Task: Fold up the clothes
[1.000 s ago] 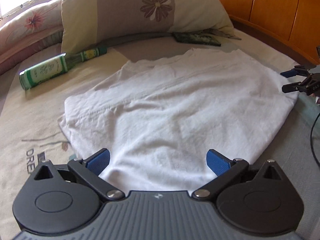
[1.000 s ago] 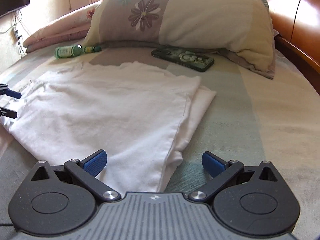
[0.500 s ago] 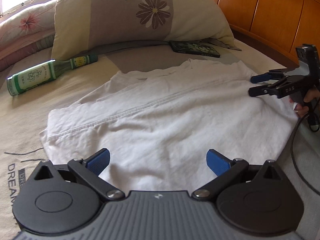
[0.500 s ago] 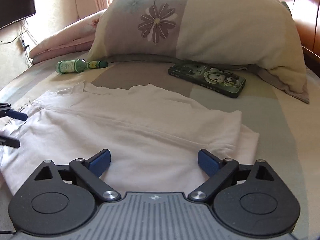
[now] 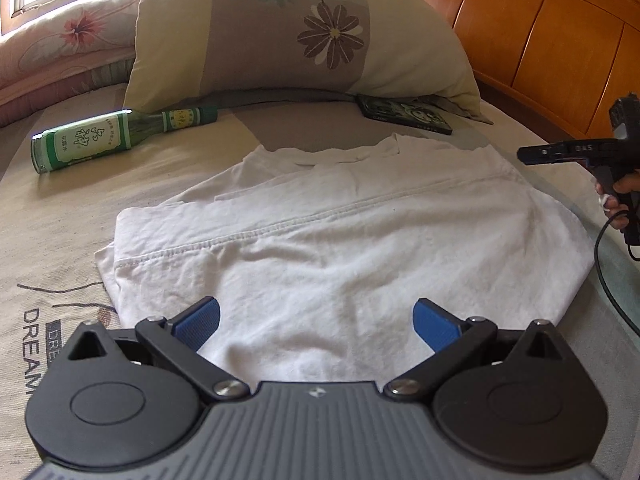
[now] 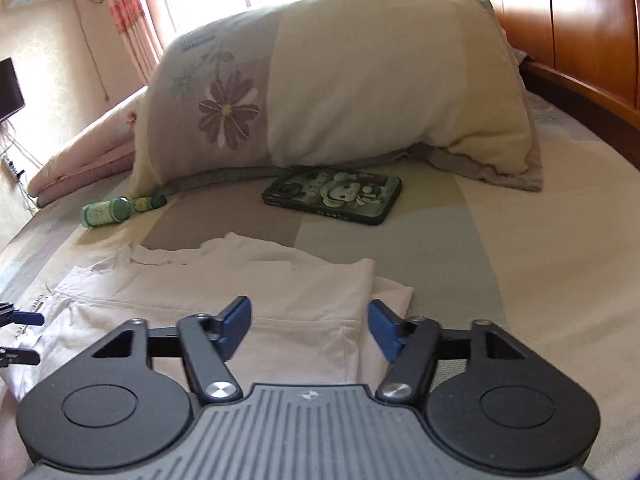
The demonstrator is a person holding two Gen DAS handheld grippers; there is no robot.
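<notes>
Meanwhile left gripper (image 5: 316, 320) spread over shirt (image 5: 340, 240) hem; right gripper (image 6: 309, 326) closing over folded edge.

One white T-shirt (image 5: 344, 240), folded, lies on one bed (image 5: 60, 216). Also present: one green glass bottle (image 5: 92, 140), one phone in a cartoon case (image 6: 332, 194), one floral pillow (image 6: 360, 92) and one folded pink quilt (image 5: 68, 44). Two tools: left (image 5: 316, 320), right (image 6: 308, 326).

green bottle (image 5: 108, 136) lying beside pillow (image 5: 288, 32); phone (image 6: 332, 194) nearby.
</notes>
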